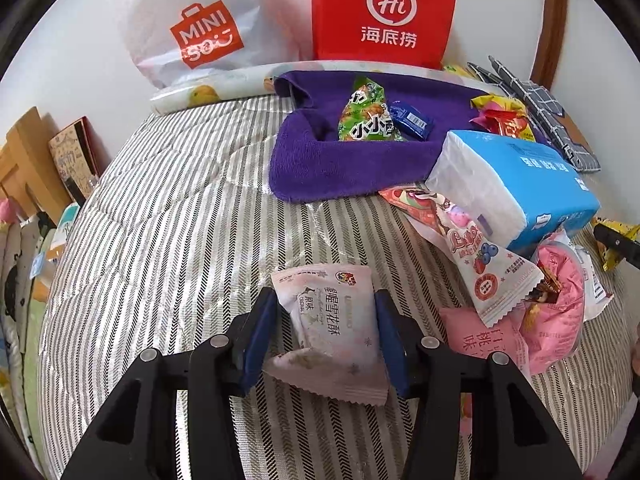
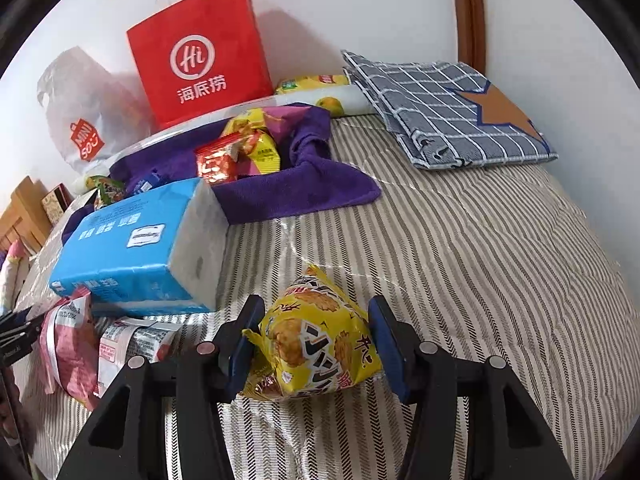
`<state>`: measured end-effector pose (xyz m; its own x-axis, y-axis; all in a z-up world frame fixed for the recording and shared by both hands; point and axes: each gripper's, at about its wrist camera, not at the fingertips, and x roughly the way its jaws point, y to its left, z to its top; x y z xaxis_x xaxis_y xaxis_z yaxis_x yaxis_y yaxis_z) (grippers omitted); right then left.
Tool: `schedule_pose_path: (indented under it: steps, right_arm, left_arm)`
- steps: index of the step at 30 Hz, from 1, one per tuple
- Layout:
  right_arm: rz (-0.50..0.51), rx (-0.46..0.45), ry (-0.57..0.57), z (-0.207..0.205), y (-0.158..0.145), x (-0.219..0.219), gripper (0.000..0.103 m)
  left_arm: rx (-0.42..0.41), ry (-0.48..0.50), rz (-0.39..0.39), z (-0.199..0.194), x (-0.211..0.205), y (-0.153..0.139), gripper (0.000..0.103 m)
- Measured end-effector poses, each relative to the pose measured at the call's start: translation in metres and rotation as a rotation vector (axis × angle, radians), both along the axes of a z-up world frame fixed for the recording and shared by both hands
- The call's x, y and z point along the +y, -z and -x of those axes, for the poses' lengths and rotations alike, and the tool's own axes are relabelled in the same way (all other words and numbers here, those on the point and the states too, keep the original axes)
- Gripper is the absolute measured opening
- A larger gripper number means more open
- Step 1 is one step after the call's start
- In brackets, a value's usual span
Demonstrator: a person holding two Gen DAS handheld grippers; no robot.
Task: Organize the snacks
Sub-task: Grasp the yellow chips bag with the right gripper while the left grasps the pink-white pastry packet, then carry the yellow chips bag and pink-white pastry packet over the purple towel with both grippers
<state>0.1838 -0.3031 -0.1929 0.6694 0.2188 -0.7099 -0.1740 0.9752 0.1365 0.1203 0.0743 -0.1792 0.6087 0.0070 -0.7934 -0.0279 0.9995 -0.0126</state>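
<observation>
In the left wrist view, my left gripper [image 1: 325,300] has its blue pads on both sides of a pale pink snack packet [image 1: 332,328] lying on the striped bed; the jaws touch its sides. In the right wrist view, my right gripper [image 2: 316,312] closes on a yellow triangular snack bag [image 2: 316,340] on the bed. A purple towel [image 1: 344,160] shaped like a tray holds a green snack bag [image 1: 366,114] and a blue packet [image 1: 412,120]; it also shows in the right wrist view [image 2: 304,196] with red and yellow snacks [image 2: 240,152].
A blue tissue pack [image 1: 528,184] [image 2: 140,240] lies beside the towel, with several pink and white snack packets [image 1: 500,276] near it. A red paper bag [image 1: 384,12], a white plastic bag [image 1: 200,32] and a checked cloth [image 2: 448,108] sit by the wall.
</observation>
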Motion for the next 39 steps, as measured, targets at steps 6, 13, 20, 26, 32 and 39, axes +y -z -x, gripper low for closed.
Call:
schedule_pose_path:
  steps: [6,13,20,26,32,39]
  right_arm:
    - [0.036,0.003,0.001,0.001,-0.001,0.005,0.059]
    - [0.062,0.017,0.018,0.011,0.004,0.002,0.072]
    - [0.1,-0.013,0.07,0.015,0.002,0.002,0.054]
    - [0.198,-0.068,0.044,0.022,-0.001,0.018,0.049]
    - [0.18,-0.075,0.034,0.023,-0.002,0.017,0.048]
    - [0.182,-0.084,0.01,0.025,-0.003,0.022,0.047]
  left_arm:
    - [-0.001,-0.016,0.005,-0.002,0.0,0.0,0.05]
    - [0.0,-0.02,0.0,-0.001,-0.001,0.0,0.05]
    - [0.0,-0.023,0.006,0.0,0.0,0.0,0.049]
    - [0.003,-0.048,0.025,0.002,0.005,-0.001,0.041]
    - [0.01,-0.082,0.029,0.004,0.004,-0.003,0.041]
    - [0.019,-0.092,0.091,0.017,0.0,-0.021,0.04]
